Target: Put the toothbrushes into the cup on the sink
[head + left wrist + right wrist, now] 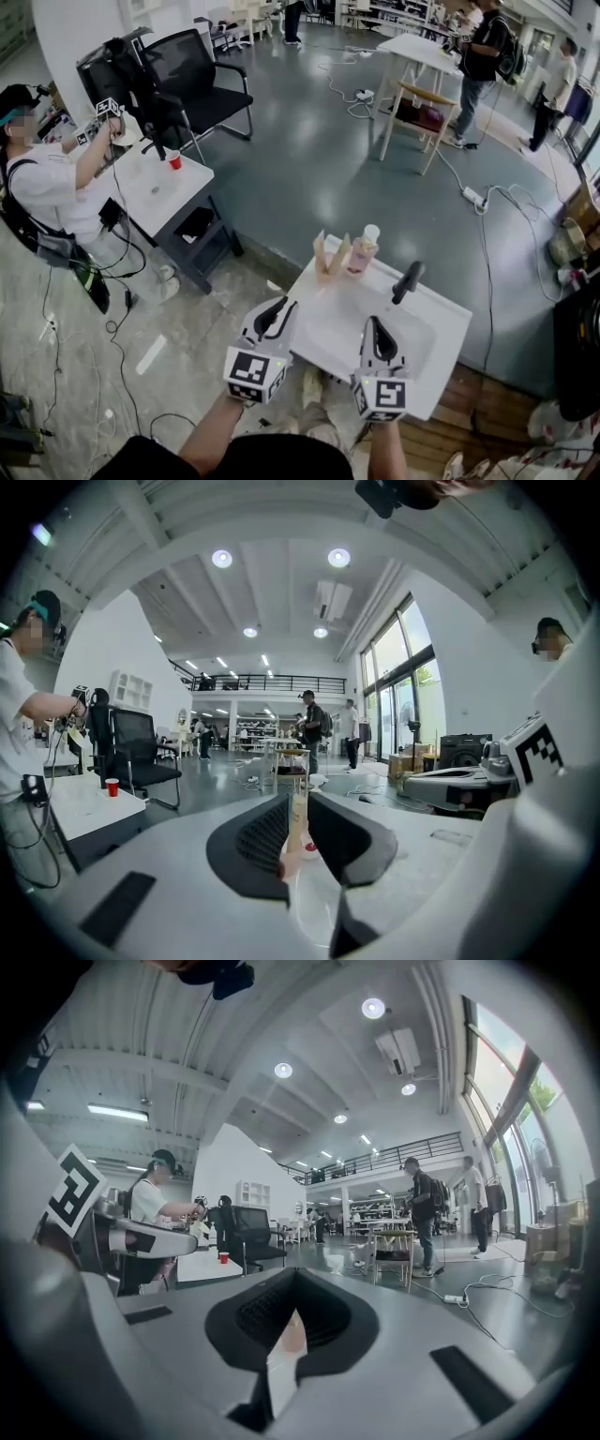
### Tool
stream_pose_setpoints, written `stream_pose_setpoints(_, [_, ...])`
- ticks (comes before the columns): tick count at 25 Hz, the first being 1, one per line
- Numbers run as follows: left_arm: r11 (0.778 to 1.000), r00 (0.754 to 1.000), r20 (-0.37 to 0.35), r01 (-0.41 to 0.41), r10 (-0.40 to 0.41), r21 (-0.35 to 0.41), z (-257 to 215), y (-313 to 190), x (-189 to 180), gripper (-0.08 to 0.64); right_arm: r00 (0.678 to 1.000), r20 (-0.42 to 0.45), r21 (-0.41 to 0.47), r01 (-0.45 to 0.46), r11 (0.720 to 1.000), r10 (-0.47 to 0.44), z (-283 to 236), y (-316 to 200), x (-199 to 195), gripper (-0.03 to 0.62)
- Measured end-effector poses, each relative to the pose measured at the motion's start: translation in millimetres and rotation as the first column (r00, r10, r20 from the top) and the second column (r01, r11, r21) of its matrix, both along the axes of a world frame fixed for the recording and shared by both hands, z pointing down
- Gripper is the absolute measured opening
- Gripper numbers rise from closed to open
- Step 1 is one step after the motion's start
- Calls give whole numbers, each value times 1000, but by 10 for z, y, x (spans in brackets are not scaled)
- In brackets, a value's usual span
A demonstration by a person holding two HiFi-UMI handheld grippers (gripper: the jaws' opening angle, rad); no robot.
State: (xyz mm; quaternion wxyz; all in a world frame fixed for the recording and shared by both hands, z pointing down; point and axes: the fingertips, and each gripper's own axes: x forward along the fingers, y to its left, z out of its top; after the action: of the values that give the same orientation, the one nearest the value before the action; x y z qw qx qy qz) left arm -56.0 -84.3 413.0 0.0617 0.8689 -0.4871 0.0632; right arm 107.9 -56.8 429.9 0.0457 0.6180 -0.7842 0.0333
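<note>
A white sink (441,323) stands in front of me, with a black faucet (408,281) at its far edge. On the far left corner is a beige cup (330,258) beside a pale bottle (364,248); I cannot make out separate toothbrushes. My left gripper (281,307) hovers over the sink's left rim, jaws a narrow gap apart, nothing between them. The left gripper view (298,803) shows the cup (298,817) far beyond that gap. My right gripper (373,321) hangs over the basin, shut and empty, as in its own view (292,1288).
At the left a person works with grippers at another white table (155,197) that bears a red cup (174,161). A black office chair (202,80) stands behind it. A wooden table (422,103), several people and floor cables (478,202) lie beyond the sink.
</note>
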Motion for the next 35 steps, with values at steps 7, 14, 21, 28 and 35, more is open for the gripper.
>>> stream_pose_setpoints(7, [1000,1000,-6,-2,2,23,-149,415,-128,43,1000,-10,31,2,1000,-1,-149,377,-116,-2])
stream_pose_setpoints(14, [1000,1000,-2,-6,6,26,-190,753,-193,8,1000,-19,43,-9,999,9,-256,692,-157,-2])
stream_pose_setpoints(21, [999,1000,2,-13,13,39,-263,857,-195,3,1000,-18,38,-24,999,25,-332,805,-167,-2])
stream_pose_setpoints(28, [999,1000,3,-18,18,36,-283,848,-168,3,1000,-21,43,-6,999,6,-297,791,-176,-3])
stream_pose_setpoints(35, [999,1000,5,-14,14,32,-297,836,-168,3,1000,-14,59,14,998,-13,-313,763,-200,-3])
